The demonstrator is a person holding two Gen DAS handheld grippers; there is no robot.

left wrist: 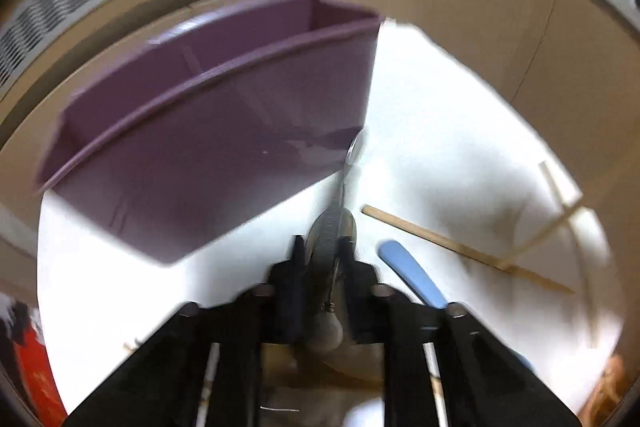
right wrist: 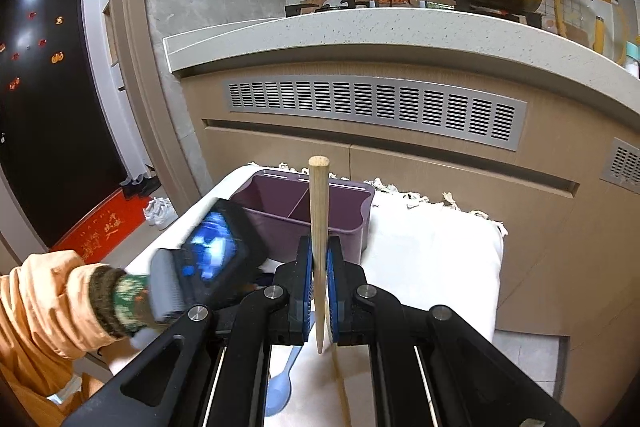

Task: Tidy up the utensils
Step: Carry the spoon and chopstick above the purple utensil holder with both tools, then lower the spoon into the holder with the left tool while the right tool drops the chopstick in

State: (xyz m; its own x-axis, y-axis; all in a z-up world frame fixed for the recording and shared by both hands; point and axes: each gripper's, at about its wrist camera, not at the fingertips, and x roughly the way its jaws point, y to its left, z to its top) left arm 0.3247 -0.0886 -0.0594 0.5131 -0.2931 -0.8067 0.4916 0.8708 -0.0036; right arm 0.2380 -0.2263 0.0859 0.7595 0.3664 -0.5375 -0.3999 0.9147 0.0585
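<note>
A purple two-compartment utensil holder (left wrist: 208, 131) (right wrist: 296, 211) stands on a white cloth. My left gripper (left wrist: 324, 251) is shut on a metal spoon (left wrist: 340, 211), whose bowl points toward the holder's near right corner. My right gripper (right wrist: 319, 259) is shut on a wooden chopstick (right wrist: 319, 227), held upright in front of the holder. A blue plastic spoon (left wrist: 412, 279) (right wrist: 280, 383) and more chopsticks (left wrist: 464, 251) (right wrist: 340, 383) lie on the cloth.
The white cloth (right wrist: 432, 259) covers a small table in front of a beige kitchen cabinet (right wrist: 440, 163) with a vent grille. The left hand and its gripper body (right wrist: 208, 259) show at left in the right wrist view.
</note>
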